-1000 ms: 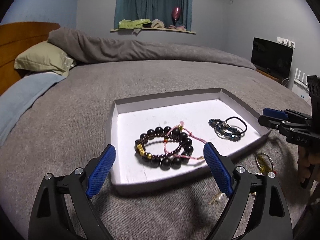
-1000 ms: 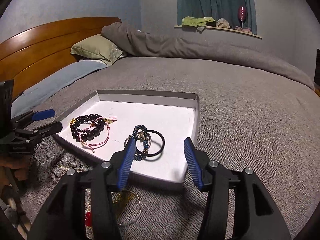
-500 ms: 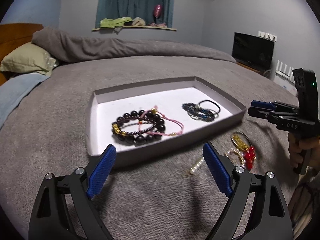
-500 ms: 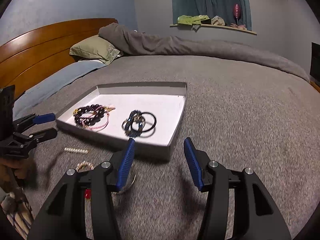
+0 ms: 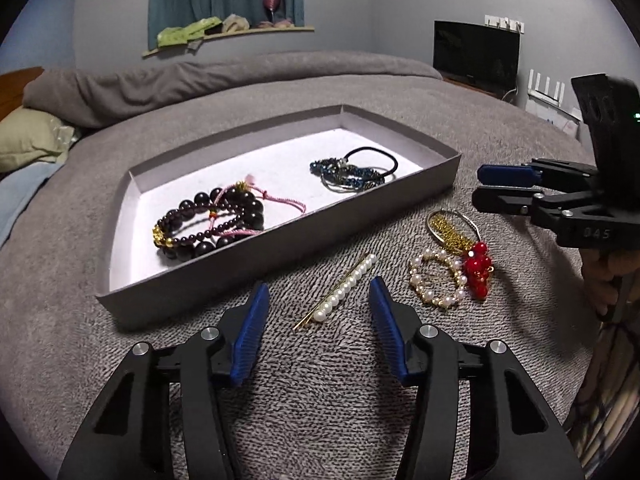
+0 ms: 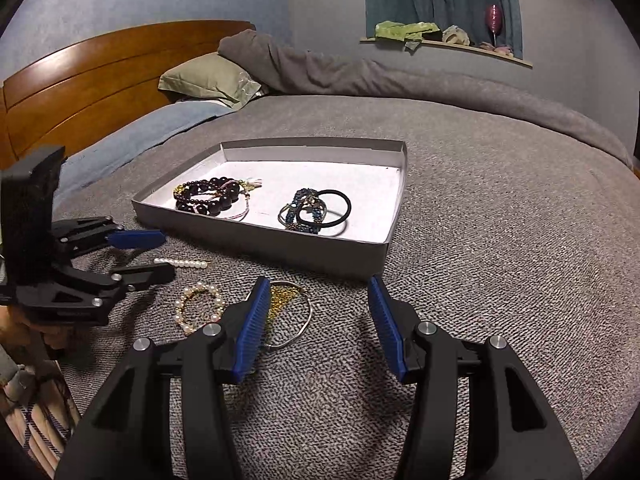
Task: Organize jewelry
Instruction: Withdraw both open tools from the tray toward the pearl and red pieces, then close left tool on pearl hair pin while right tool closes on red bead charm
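Grippers, left point(image 5: 318, 312) and right point(image 6: 316, 312), hover wide apart and empty over the blanket point(image 6: 500, 240), a pearl clip point(image 5: 344, 288) lying between the left's fingers, outside the tray point(image 5: 280, 248).

A shallow tray point(image 5: 248, 264) sat on the bed point(image 5: 320, 380), holding a heap of beaded bracelets point(image 5: 208, 220) toward its left end and a hair tie with a beaded band point(image 5: 354, 170) toward its right. On the blanket just in front of the tray's near wall lay a pearl hair clip point(image 5: 344, 288), and to its right a pearl bracelet point(image 5: 436, 282), touching a bead cluster point(image 5: 478, 270) and a wire hoop with chain point(image 5: 450, 226) behind it. Pillows point(image 6: 208, 78) lay far behind at the headboard point(image 6: 80, 88).
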